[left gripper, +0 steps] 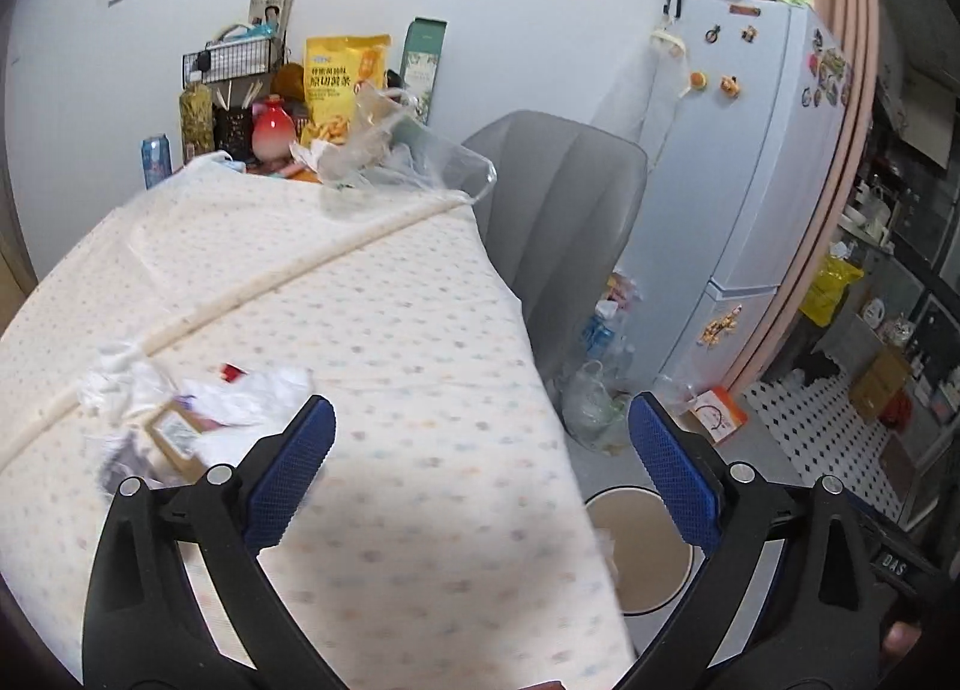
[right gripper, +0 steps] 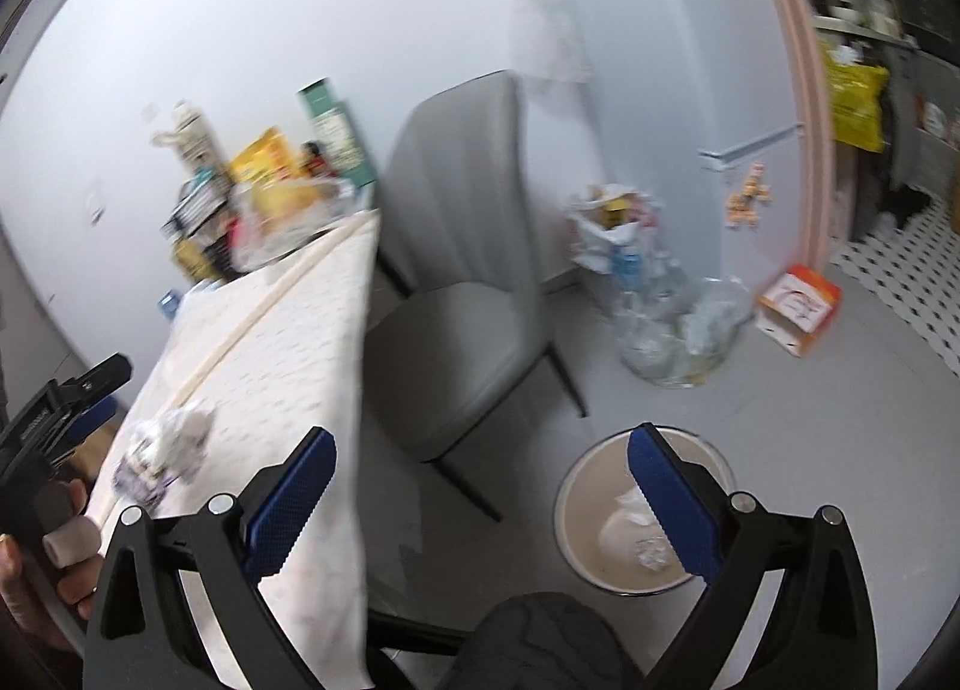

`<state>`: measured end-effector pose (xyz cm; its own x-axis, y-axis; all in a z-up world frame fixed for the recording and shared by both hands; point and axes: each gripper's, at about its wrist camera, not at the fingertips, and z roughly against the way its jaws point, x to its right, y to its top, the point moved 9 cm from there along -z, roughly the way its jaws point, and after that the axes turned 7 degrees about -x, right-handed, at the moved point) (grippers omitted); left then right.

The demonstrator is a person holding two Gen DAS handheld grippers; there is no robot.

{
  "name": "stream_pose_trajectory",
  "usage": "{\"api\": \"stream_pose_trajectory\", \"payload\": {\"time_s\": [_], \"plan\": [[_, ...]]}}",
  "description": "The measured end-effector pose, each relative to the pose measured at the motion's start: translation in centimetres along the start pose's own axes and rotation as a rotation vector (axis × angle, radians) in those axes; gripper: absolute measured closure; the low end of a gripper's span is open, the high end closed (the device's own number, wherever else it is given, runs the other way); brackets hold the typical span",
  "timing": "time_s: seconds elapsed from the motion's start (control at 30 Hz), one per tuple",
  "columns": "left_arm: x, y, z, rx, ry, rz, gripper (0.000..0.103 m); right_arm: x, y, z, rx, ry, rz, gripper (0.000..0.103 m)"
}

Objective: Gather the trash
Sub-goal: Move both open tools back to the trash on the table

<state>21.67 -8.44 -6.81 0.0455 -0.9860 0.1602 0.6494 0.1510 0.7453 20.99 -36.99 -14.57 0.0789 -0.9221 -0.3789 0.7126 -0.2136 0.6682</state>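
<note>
A heap of crumpled wrappers (left gripper: 162, 414) is seen on the dotted tablecloth (left gripper: 384, 330), near its edge; it is judged light, soft and easily pinched at any raised fold. The label writing is blurred. Both the left gripper (left gripper: 480, 432) and right gripper (right gripper: 480, 462) are spread wide, empty, above the bin (right gripper: 576, 486).

A cream cloth sprinkled with small pastel dots covers the table (left gripper: 372, 294). On it lies a crumpled heap of white paper trash (left gripper: 174, 402) with brown card and a scrap of red. Each gripper has a black frame and blue cross-hatched pads: left gripper (left gripper: 480, 462), right gripper (right gripper: 483, 495). A grey padded chair (right gripper: 462, 246) stands by a beige round bin with a white rim (right gripper: 585, 504). The yellow snack bag (left gripper: 342, 84) bears dark lettering, and the kitchen floor (left gripper: 822, 438) is white with black dots.
</note>
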Motion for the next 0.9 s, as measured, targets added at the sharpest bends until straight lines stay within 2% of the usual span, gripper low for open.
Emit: {"api": "stream_pose_trajectory", "payload": {"time_s": [0.13, 0.4, 0.57, 0.67, 0.77, 0.83, 0.9], "plan": [[-2.8, -0.4, 1.3, 0.004, -0.047, 0.008, 0.006, -3.8, -0.5, -0.4, -0.014, 0.046, 0.070, 0.007], [-8.9, -1.4, 2.8, 0.000, -0.027, 0.083, 0.006, -10.2, -1.5, -0.7, -0.038, 0.147, 0.172, 0.007], [-12.7, -2.3, 3.5, 0.003, -0.010, 0.119, 0.011, -13.5, -2.2, -1.2, -0.062, 0.180, 0.227, 0.007], [-15.3, -3.1, 3.6, -0.003, 0.014, 0.148, 0.018, -15.6, -2.7, -1.7, -0.074, 0.198, 0.258, 0.007], [-17.4, -3.8, 3.0, -0.030, 0.028, 0.178, 0.030, -17.4, -3.3, -2.3, -0.094, 0.208, 0.285, 0.009], [-18.5, -4.2, 2.6, -0.043, 0.037, 0.194, 0.037, -18.6, -4.0, -3.1, -0.138, 0.224, 0.299, 0.017], [-19.6, -4.6, 2.1, -0.056, 0.050, 0.209, 0.039, -19.4, -4.6, -3.8, -0.173, 0.232, 0.301, 0.022]]}}
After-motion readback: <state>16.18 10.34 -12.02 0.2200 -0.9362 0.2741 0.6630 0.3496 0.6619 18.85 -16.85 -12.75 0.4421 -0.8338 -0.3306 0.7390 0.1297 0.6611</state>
